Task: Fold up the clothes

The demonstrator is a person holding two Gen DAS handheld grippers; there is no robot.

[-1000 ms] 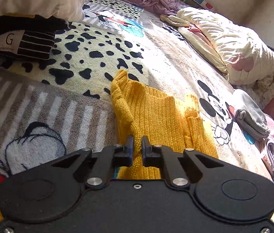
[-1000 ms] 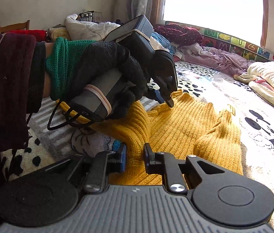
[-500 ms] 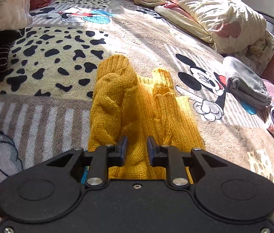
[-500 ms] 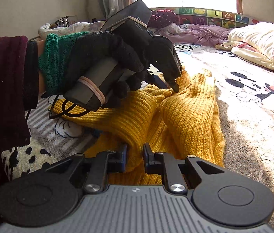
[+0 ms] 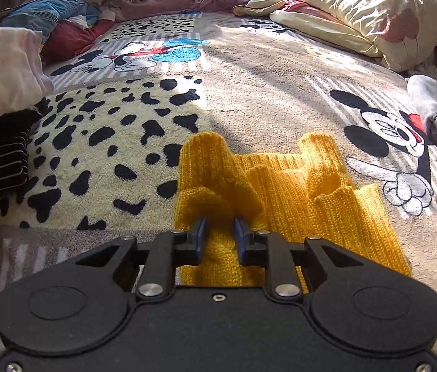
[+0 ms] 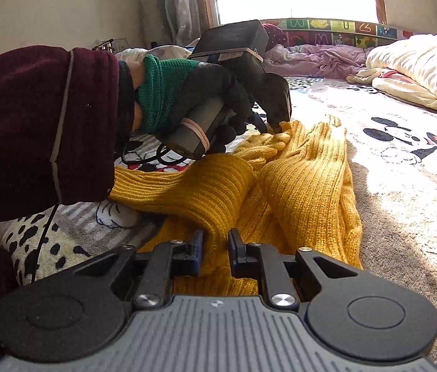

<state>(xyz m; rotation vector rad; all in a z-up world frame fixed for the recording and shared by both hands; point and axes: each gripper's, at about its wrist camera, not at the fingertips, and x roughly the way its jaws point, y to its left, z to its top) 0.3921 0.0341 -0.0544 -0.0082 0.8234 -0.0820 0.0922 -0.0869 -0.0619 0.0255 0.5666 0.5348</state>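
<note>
While the sweater is lying bunched on the bed, I am pinching its folds in both fingers, left gripper and right gripper.

mustard-yellow ribbed sweater, black-spotted cream cartoon-mouse blanket

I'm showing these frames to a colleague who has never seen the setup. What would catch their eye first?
The bright yellow knit sweater, bunched in thick folds mid-bed, with both grippers on it: the right gripper shut on a fold in the near foreground, the left gripper at the far edge of the sweater. Next, the cartoon-mouse and black-spotted blanket under it, and the gloved hand with a maroon sleeve crossing the right wrist view.
</note>
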